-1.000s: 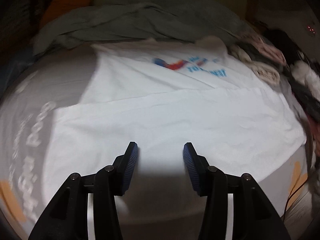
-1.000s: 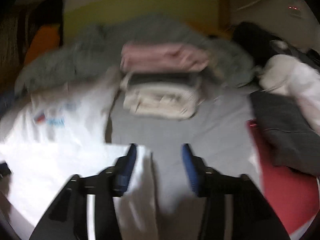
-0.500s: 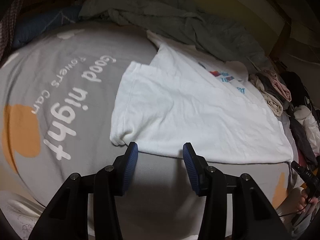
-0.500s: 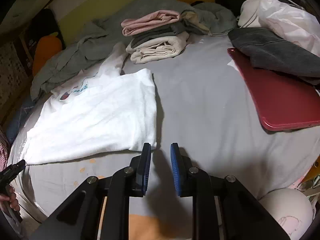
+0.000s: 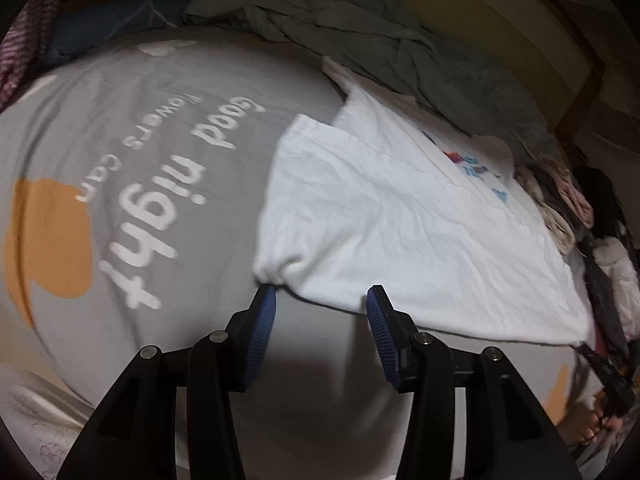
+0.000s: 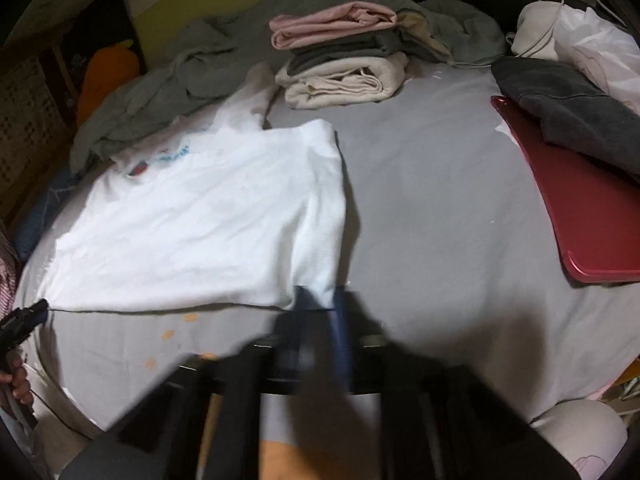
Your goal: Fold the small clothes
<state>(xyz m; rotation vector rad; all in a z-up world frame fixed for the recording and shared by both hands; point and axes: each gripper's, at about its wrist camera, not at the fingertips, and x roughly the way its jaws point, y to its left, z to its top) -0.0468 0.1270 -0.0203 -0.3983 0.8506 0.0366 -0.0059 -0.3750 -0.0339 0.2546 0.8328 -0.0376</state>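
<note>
now the right gripper (image 6: 320, 304) pinches the white shirt (image 6: 200, 220) corner.

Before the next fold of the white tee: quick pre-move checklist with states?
1. Right gripper shut on near corner of white t-shirt: ok; it has just closed.
2. Left gripper gripping its corner: not ok, fingers open, hem between the tips.
3. Shirt flat on bedsheet: ok.
4. Folded stack clear of shirt: ok.
5. Red board clear: ok.
</note>
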